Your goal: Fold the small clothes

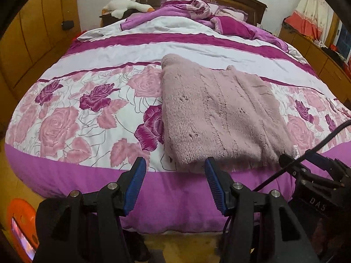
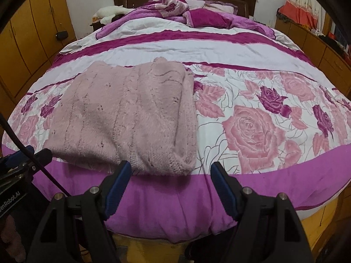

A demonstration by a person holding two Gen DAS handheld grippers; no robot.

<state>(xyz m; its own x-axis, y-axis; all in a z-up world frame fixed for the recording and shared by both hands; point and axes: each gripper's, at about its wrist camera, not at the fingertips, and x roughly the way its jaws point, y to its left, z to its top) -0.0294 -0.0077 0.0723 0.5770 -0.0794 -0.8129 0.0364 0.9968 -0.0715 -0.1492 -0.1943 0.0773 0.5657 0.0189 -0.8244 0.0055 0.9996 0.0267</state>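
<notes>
A dusty pink knitted sweater [image 1: 219,114] lies folded into a rough rectangle near the foot edge of the bed; it also shows in the right wrist view [image 2: 127,118]. My left gripper [image 1: 175,166] is open and empty, just short of the sweater's near left corner. My right gripper [image 2: 171,171] is open and empty, just short of the sweater's near right corner. The right gripper shows at the right edge of the left wrist view [image 1: 316,164], and the left gripper at the left edge of the right wrist view [image 2: 22,155].
The bed [image 1: 87,114] has a rose-print quilt with a purple border. Crumpled purple bedding [image 1: 206,15] and a white plush toy [image 1: 127,5] lie by the headboard. Wooden wardrobes [image 2: 28,32] stand left, cabinets [image 2: 318,43] right. An orange object [image 1: 19,217] is at the lower left.
</notes>
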